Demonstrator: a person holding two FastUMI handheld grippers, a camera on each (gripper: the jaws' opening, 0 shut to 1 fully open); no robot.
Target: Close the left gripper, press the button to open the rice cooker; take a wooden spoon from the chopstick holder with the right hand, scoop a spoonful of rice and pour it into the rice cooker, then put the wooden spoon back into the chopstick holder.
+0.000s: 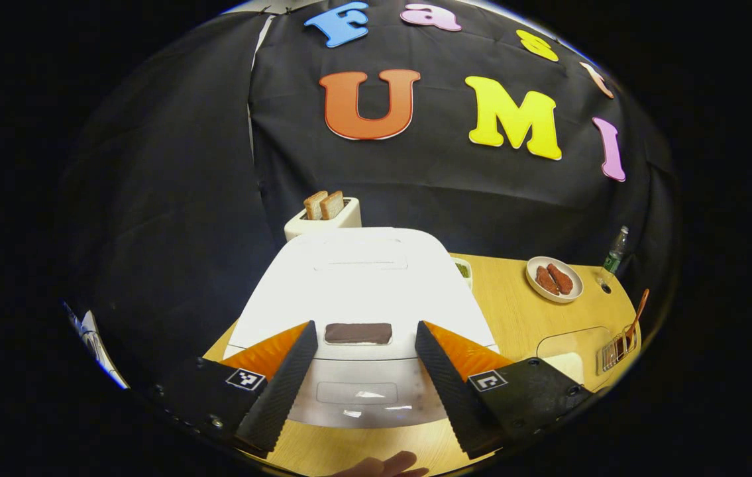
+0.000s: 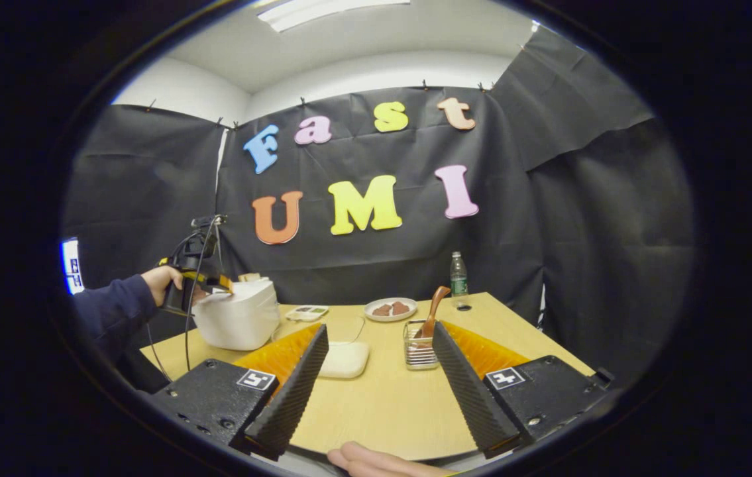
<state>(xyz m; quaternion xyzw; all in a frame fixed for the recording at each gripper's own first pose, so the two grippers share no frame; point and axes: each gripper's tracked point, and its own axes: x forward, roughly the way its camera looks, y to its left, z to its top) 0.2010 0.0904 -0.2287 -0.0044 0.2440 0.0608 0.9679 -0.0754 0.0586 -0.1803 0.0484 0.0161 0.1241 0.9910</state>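
Evidently lining up for the press, the left tongs (image 1: 366,351) hover released, straddling the closed rice cooker's (image 1: 362,285) button (image 1: 358,333), while the right tongs (image 2: 379,371) gape toward the wooden spoon (image 2: 432,311) in the chopstick holder (image 2: 420,351).

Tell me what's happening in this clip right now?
A person holds a gripper in each hand at a wooden table. The left gripper hangs open over the closed white rice cooker, fingers either side of its dark button, not yet pressing. The right gripper is open above the table, apart from everything. The wooden spoon stands untouched in the chopstick holder, with the container of rice beside it.
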